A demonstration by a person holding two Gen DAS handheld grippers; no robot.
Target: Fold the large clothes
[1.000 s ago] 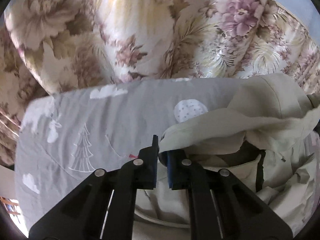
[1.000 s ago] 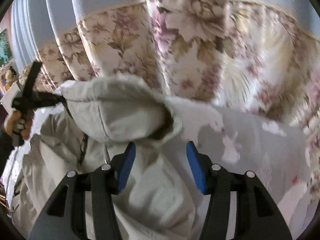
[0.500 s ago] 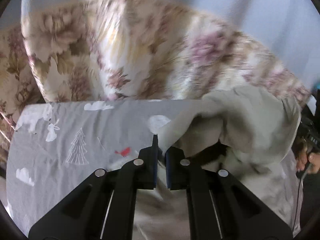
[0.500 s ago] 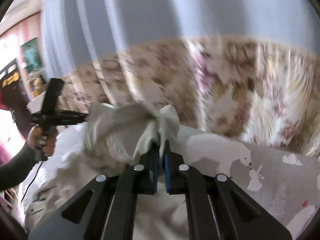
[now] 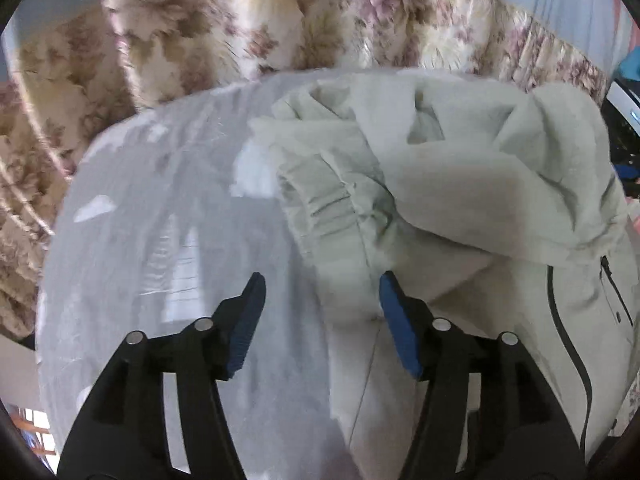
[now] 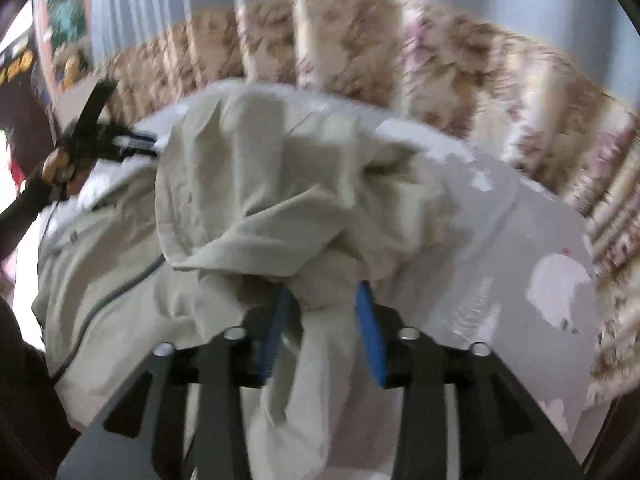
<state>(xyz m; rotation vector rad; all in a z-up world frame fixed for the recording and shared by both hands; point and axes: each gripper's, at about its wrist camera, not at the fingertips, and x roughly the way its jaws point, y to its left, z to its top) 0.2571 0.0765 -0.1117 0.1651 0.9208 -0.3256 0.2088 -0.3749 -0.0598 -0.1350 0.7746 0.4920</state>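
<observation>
Both views motion-blurred. We see the pale beige zip-front jacket (image 5: 460, 184) heaped on a grey printed bedsheet (image 5: 160, 220), floral curtain (image 5: 200, 40) behind. Left gripper (image 5: 320, 300) jaws wide apart, empty. Right gripper (image 6: 324, 304) jaws part-open with jacket fabric between; we cannot tell whether they grip it.

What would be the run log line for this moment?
left gripper: open, over elastic cuff | right gripper: open, fabric between jaws | beige jacket: bunched on grey printed sheet

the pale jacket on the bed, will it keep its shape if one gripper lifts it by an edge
Probably not. The jacket lies in soft, deep creases and sags over itself, so it likely droops from any single hold. Its gathered cuff and bulk suggest some weight, and it may drag on the bedsheet.
</observation>
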